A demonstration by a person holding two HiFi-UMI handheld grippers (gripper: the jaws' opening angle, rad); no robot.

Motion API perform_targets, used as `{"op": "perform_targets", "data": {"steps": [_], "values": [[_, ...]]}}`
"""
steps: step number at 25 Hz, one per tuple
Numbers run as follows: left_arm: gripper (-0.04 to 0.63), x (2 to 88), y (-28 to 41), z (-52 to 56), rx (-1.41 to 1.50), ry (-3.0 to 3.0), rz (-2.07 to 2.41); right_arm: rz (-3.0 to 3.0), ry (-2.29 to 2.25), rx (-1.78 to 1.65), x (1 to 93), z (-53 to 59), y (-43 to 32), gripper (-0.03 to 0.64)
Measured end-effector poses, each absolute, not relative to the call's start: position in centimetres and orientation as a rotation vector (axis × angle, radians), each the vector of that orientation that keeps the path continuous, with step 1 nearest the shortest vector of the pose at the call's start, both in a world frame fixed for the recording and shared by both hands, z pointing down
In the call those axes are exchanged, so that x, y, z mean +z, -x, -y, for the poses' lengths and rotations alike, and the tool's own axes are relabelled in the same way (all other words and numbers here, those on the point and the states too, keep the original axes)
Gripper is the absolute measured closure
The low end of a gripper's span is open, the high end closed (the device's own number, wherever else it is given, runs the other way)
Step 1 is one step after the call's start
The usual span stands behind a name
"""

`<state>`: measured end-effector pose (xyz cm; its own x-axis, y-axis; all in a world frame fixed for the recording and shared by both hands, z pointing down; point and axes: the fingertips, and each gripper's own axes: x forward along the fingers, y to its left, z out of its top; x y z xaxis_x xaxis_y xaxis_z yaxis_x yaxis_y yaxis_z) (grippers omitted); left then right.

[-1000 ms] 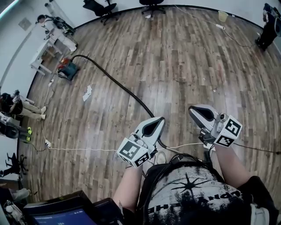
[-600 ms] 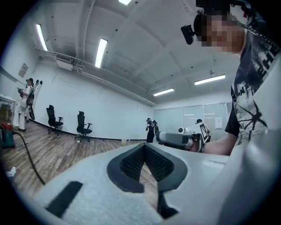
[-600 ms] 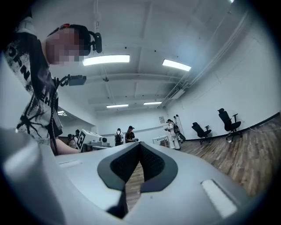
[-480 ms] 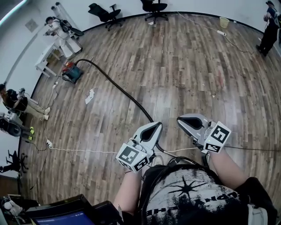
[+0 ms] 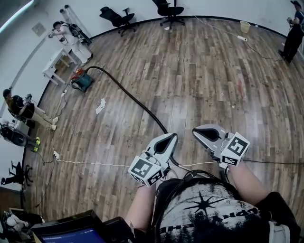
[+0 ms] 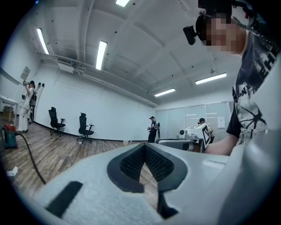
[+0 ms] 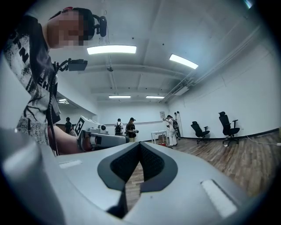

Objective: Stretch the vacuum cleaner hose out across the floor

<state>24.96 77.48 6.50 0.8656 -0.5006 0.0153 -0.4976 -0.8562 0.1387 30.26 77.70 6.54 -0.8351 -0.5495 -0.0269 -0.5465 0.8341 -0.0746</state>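
Head view — left gripper (image 5: 170, 137) and right gripper (image 5: 196, 132) both closed, empty — one hose (image 5: 128, 96), two chairs (image 5: 116, 18) (image 5: 167, 7).

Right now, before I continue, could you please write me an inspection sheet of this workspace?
Surface: wooden plank floor.
Job's things: black hose runs in a gentle curve from the vacuum cleaner towards the person holding the grippers.
Clutter: white paper scrap beside the hose.
Grippers: left gripper and right gripper both shut, holding nothing.
Cables: white cable from a power strip; thin dark cable at right.
Surroundings: white table, office chairs, people along the walls.
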Motion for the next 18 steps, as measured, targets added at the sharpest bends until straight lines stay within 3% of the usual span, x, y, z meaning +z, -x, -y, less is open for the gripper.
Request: {"op": "perform_targets", "data": {"steps": [18], "values": [[0.595, 7.0, -24.6, -78.3, -0.002, -2.903, 0.863, -2.991, 0.917, -0.075, 7.7, -77.6, -31.5, 0.611]]}}
